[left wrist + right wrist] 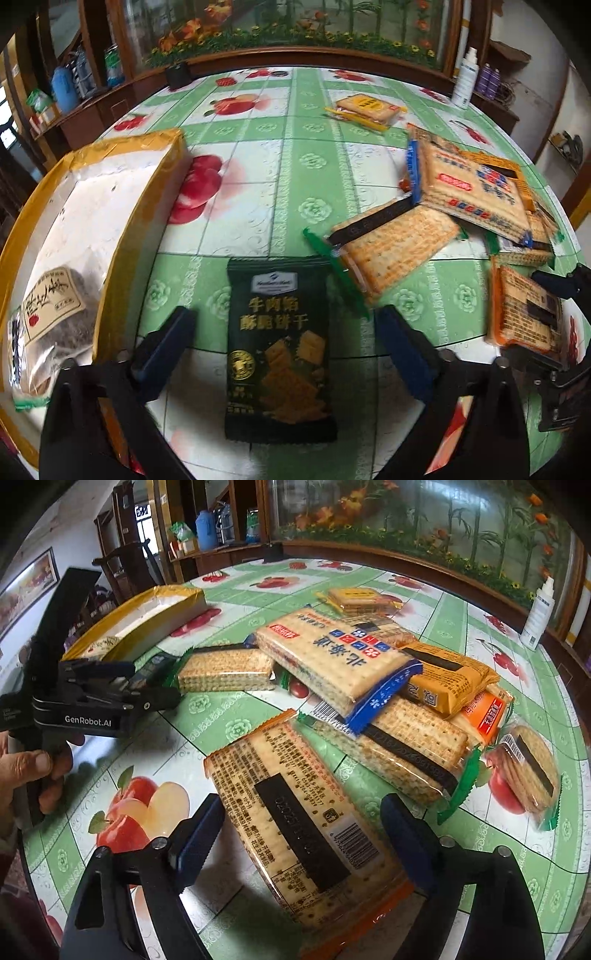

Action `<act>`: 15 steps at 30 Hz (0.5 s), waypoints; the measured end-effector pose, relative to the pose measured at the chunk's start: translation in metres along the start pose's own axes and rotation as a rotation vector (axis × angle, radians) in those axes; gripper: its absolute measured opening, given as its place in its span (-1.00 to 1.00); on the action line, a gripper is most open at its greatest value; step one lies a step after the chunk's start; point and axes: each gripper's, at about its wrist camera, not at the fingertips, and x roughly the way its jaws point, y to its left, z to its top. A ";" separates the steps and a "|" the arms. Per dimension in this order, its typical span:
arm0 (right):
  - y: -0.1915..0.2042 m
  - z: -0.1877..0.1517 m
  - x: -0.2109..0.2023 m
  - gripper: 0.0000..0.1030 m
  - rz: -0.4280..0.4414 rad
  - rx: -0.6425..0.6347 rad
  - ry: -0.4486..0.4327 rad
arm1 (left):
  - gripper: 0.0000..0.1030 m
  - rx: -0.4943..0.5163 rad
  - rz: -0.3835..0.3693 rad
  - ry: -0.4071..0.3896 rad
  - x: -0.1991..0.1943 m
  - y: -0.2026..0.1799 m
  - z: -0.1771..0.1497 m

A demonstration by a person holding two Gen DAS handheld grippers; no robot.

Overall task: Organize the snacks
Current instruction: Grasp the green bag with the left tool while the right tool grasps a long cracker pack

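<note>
A dark green cracker packet (280,347) lies flat on the fruit-print tablecloth (295,166). My left gripper (286,321) stands open astride it, with a gap between each pad and the packet's sides. In the right wrist view an orange-edged cracker packet (310,830) lies printed back up. My right gripper (301,808) is open around it; the left pad is close to its edge, the right pad apart. A yellow-taped box (110,206) with a white inside holds a brown snack bag (55,306).
Several cracker packets lie piled (369,664) on the table's right half, and a yellow one (365,107) sits farther back. A white spray bottle (537,613) stands by the wooden cabinet. A hand (33,768) holds the left gripper's handle.
</note>
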 end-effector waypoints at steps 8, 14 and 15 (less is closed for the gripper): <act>0.010 -0.001 -0.006 0.19 -0.004 0.018 0.006 | -0.24 0.035 -0.100 -0.013 -0.011 -0.003 0.001; 0.014 -0.006 -0.012 0.12 0.020 0.055 -0.014 | -0.25 0.008 -0.178 -0.020 -0.020 0.002 -0.008; 0.014 -0.007 -0.013 0.12 0.030 0.062 -0.017 | -0.25 0.002 -0.192 -0.024 -0.022 0.004 -0.010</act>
